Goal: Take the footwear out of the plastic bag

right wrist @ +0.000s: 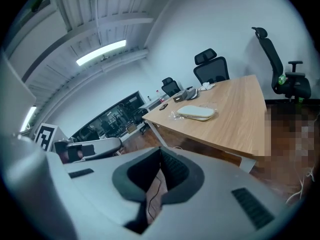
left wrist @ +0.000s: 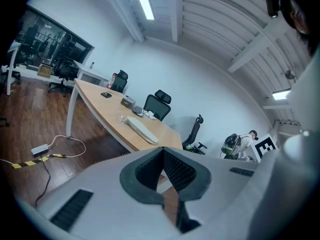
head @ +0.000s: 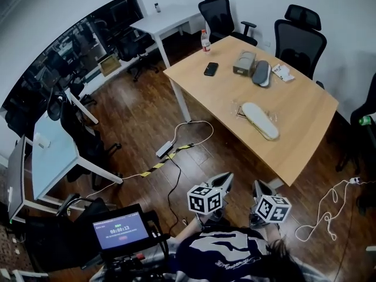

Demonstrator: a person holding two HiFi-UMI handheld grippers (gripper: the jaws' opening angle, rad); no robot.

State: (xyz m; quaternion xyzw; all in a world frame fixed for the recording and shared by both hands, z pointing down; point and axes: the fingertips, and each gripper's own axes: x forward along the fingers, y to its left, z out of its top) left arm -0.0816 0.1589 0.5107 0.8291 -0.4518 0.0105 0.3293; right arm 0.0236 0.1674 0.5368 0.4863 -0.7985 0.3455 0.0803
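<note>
A pale, flat slipper (head: 259, 120) lies on the wooden table (head: 305, 134), with clear plastic crumpled at its left end; it looks wrapped in a clear bag. A dark slipper (head: 261, 73) lies farther back on the table. Both grippers are held low over the floor in front of the table, well short of it. My left gripper (head: 225, 180) is shut with nothing in it, and so is my right gripper (head: 259, 186). The left gripper view shows its pads (left wrist: 170, 166) closed together and the slipper (left wrist: 141, 129) far off. In the right gripper view the slipper (right wrist: 196, 112) is also distant.
On the table stand a small box (head: 244, 63), a phone (head: 211, 69), a bottle (head: 205, 40) and a leaflet (head: 282, 71). Black office chairs (head: 298, 37) ring the table. A power strip (head: 164, 150) and cables (head: 326, 213) lie on the floor. White desks (head: 56, 151) stand left.
</note>
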